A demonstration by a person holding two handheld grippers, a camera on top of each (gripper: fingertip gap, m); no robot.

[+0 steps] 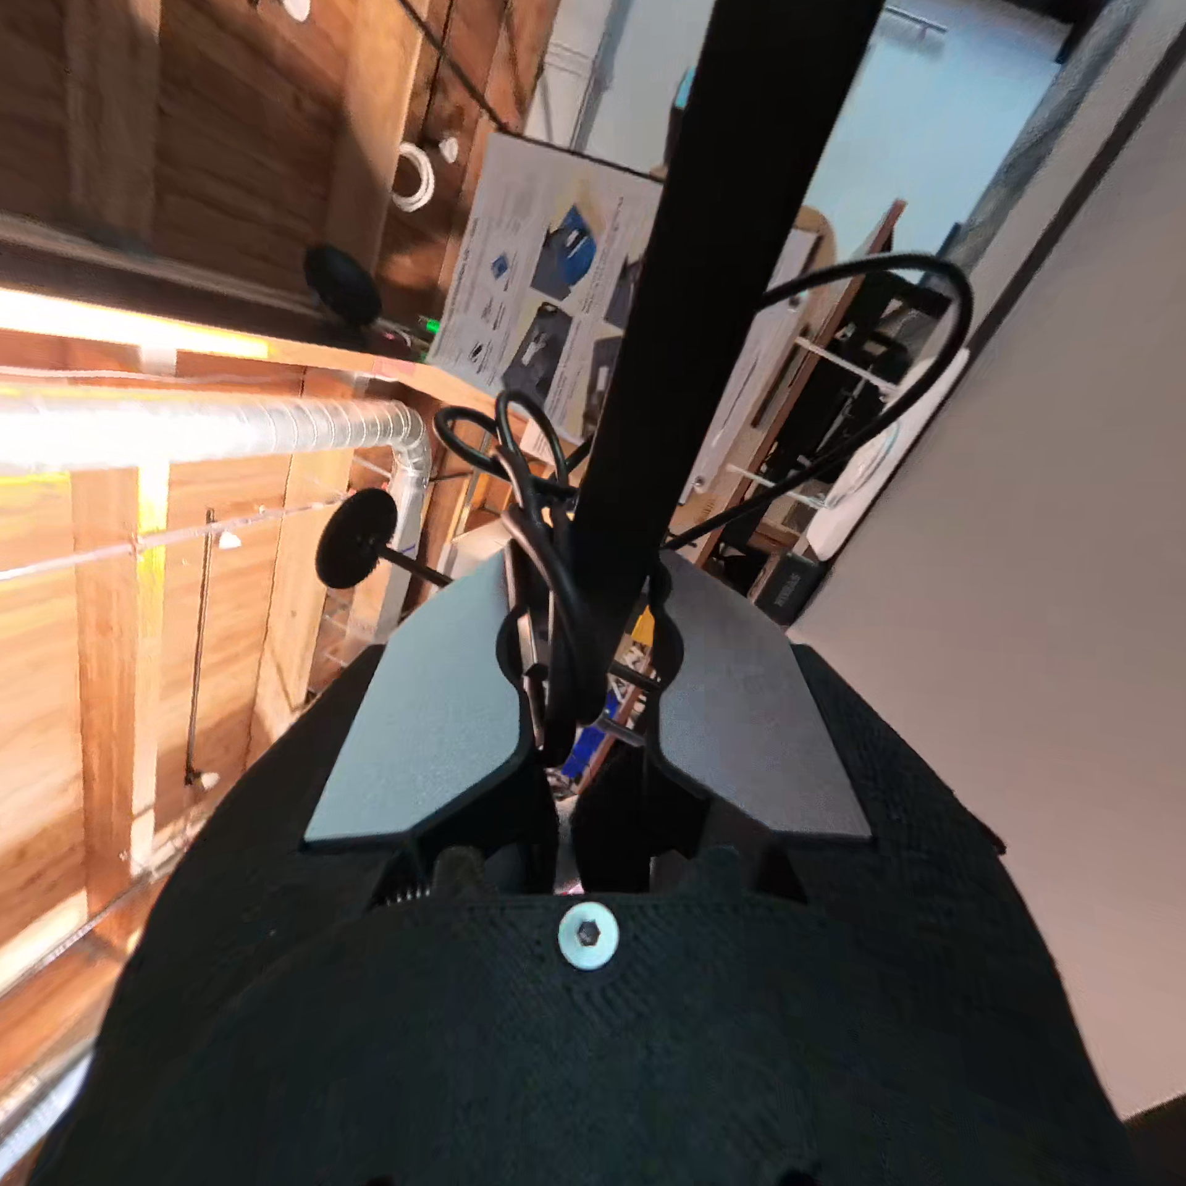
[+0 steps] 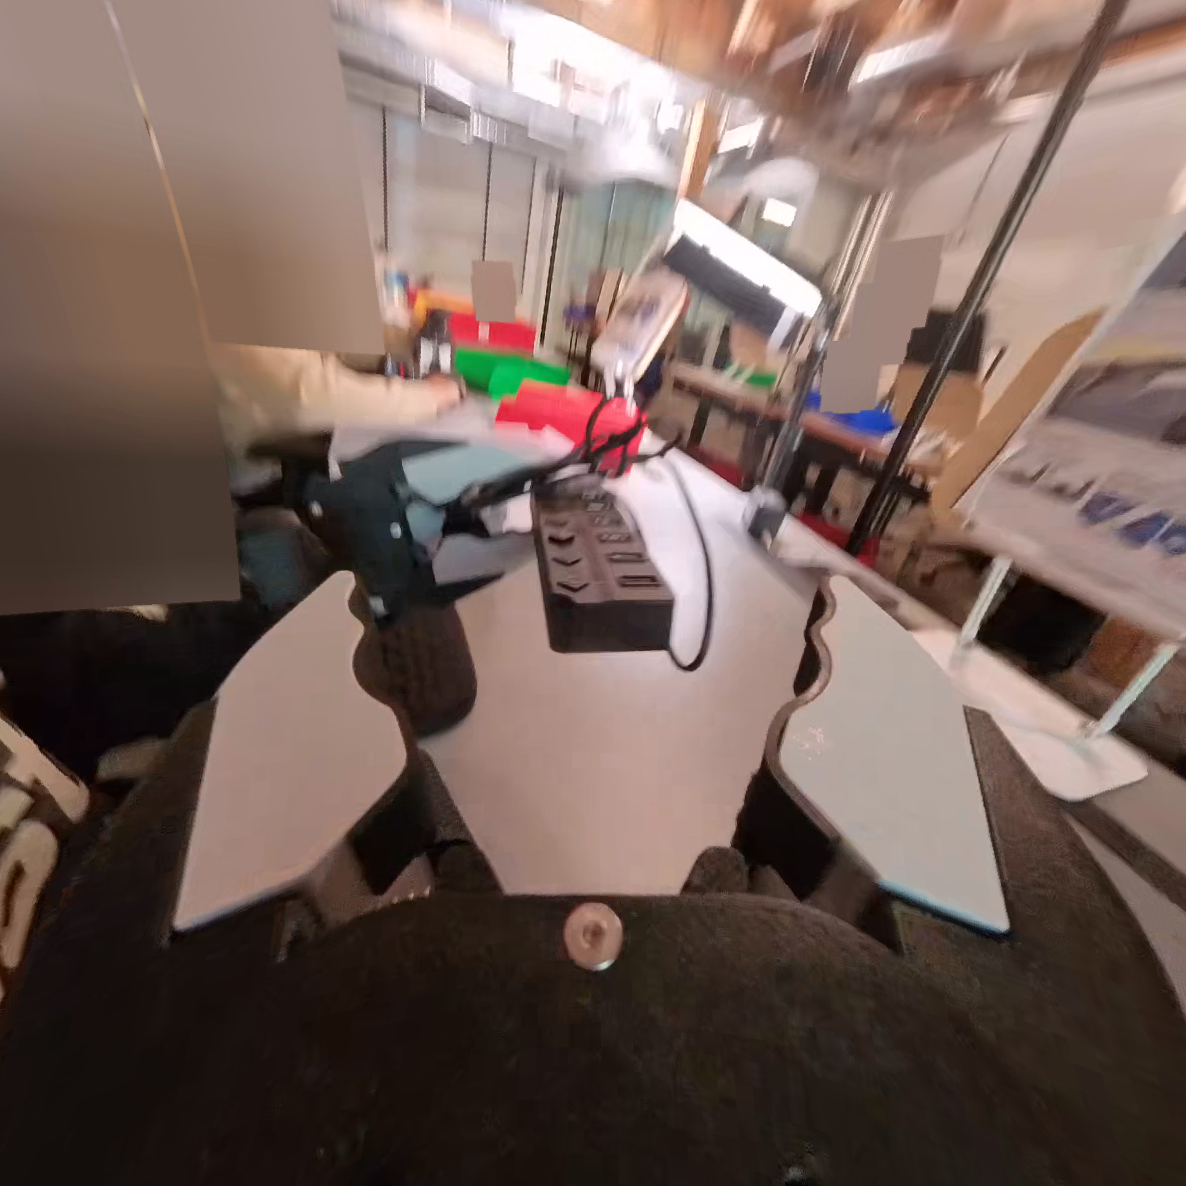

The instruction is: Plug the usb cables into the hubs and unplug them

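Observation:
A black multi-port USB hub (image 2: pixel 597 565) is over the white table (image 2: pixel 610 770), its near end toward my right gripper. In the left wrist view the hub (image 1: pixel 693 321) runs as a long black bar from between my fingers to the top. My left gripper (image 1: pixel 587 577) is shut on the hub's far end, with a bundle of black cables (image 1: pixel 532 488) beside it. It also shows in the right wrist view (image 2: pixel 513 475). A black cable (image 2: pixel 706 577) loops along the hub's right side. My right gripper (image 2: pixel 587 584) is open and empty, just short of the hub's near end.
Red and green bins (image 2: pixel 513 378) stand at the back of the table. A black pole (image 2: pixel 962 321) and a poster on a white stand (image 2: pixel 1091 449) are on the right. A person's sleeve (image 2: pixel 321 391) is at the left. The right wrist view is blurred. There is about 20 cm between the tips of the two grippers.

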